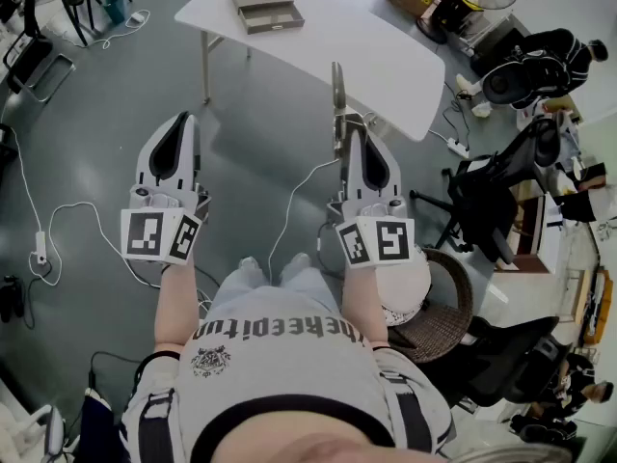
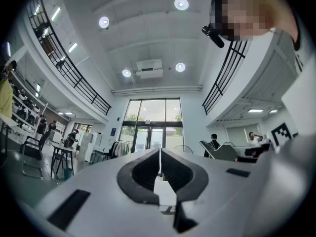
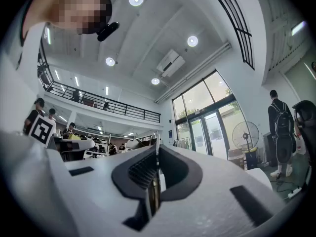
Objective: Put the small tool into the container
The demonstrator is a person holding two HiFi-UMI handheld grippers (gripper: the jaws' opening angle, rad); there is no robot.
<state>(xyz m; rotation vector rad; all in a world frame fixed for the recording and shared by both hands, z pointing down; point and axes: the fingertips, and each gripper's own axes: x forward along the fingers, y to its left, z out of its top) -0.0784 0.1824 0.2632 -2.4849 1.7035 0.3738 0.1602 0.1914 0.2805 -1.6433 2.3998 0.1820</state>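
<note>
Right claw is pinching a thin grey metal tool, which risks slipping before reaching the shallow brown container; left claw is sitting clenched, empty.

Daylight from the tall glazed front and round ceiling lights fills the hall; both flare white in the gripper views, whose corners fall to black. There the left tool and right tool sit too near the lens — soft, blurred — and the small tool is a smeared sliver. The head view is flatter, a little dim, with faint shadows on the grey floor; the white table is brightest, and straight lines bow at the edges.
</note>
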